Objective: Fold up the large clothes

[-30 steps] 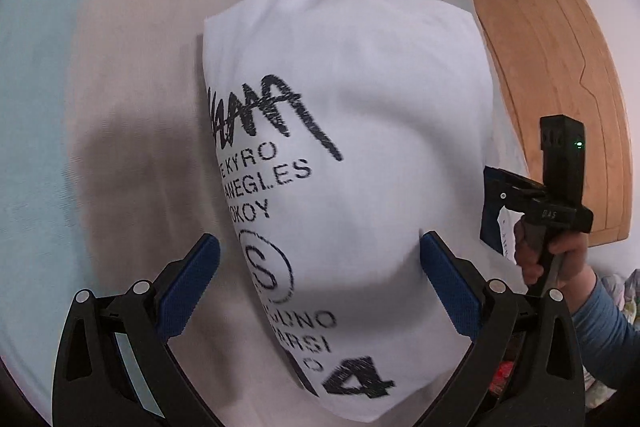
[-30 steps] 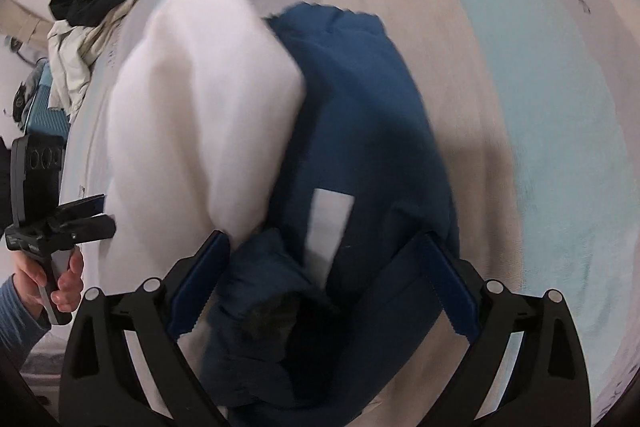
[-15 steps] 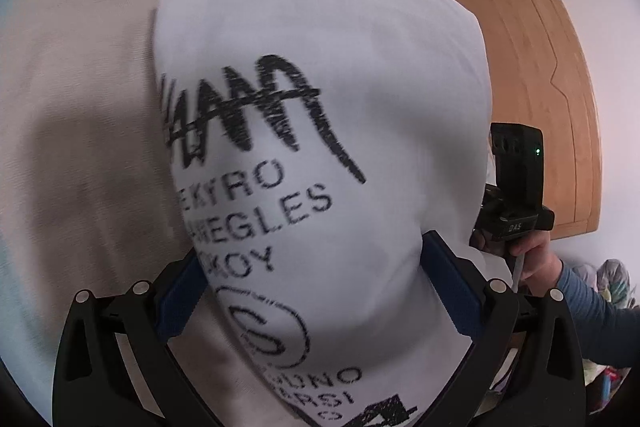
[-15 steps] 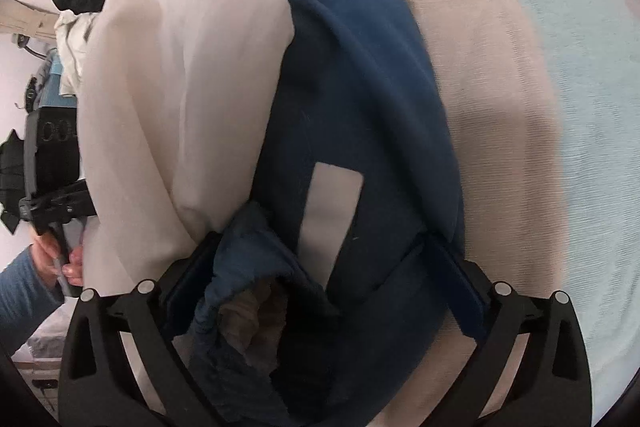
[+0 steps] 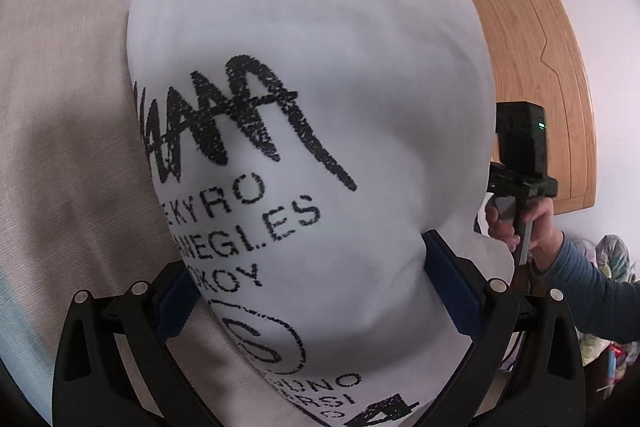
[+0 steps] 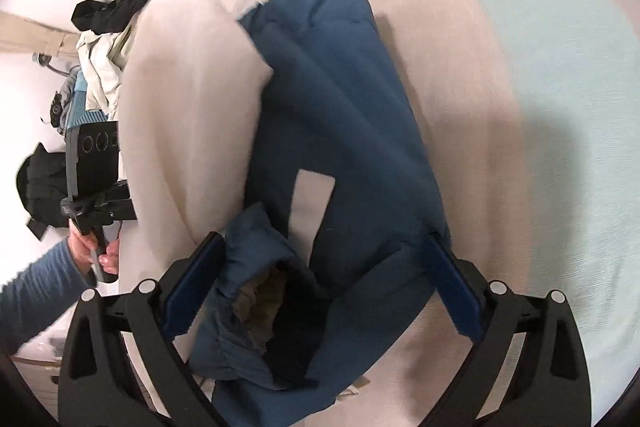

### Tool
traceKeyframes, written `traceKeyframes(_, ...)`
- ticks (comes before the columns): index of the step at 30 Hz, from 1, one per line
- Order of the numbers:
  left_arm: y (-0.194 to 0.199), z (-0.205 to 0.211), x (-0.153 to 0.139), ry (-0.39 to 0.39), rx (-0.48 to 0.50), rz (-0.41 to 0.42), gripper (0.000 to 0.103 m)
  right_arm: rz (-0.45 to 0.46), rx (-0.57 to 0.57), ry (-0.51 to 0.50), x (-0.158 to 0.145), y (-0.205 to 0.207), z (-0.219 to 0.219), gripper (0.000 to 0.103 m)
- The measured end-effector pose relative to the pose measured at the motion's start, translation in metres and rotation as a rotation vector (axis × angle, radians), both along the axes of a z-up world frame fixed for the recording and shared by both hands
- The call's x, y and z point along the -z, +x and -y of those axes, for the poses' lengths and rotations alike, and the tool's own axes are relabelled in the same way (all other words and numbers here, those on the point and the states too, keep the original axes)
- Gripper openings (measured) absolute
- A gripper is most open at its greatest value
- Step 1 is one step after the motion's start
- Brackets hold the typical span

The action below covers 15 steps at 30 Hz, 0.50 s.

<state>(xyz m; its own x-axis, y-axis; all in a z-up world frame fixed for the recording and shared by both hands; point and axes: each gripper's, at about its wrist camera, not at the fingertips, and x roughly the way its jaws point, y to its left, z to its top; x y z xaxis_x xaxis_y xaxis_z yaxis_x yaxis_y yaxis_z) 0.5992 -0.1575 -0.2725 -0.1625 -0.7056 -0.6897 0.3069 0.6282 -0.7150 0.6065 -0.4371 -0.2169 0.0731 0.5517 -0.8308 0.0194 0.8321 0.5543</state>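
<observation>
A white garment (image 5: 320, 67) with black printed lettering bulges up between the fingers of my left gripper (image 5: 310, 279), whose jaws stand wide apart and open; the cloth covers the left pad in part. In the right wrist view a dark blue garment (image 6: 352, 115) with a white label (image 6: 310, 195) lies between the spread fingers of my open right gripper (image 6: 320, 255). A blue sleeve cuff (image 6: 256, 267) gapes by its left finger. White cloth (image 6: 188, 107) adjoins the blue on the left. Whether white and blue are one garment I cannot tell.
Everything lies on a bed sheet (image 6: 540, 67) striped beige and pale teal. A wooden headboard (image 5: 540, 47) stands to the right. A hand (image 5: 520, 223) holds the other gripper beside the white cloth. Loose clothes (image 6: 100, 59) are piled past the bed's edge.
The white printed cloth has come closer and fills more of the left wrist view. The blue garment has shifted a little in the right wrist view. Both pairs of jaws kept the same width.
</observation>
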Motion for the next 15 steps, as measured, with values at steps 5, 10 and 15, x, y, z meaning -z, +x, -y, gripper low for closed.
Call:
traceKeyframes(5,-0.002,-0.005,-0.006,0.020,-0.001,0.013,0.098,0.095,0.053,0.002,-0.021,-0.003,0.000,0.092)
traceKeyframes(10,-0.004,-0.008,-0.018,0.027,0.005,0.050,0.097,0.127,0.098,0.017,-0.033,-0.022,0.038,0.093)
traceKeyframes(15,0.001,-0.017,-0.006,-0.013,-0.012,0.005,0.098,-0.042,0.114,0.138,0.013,-0.020,0.078,0.093)
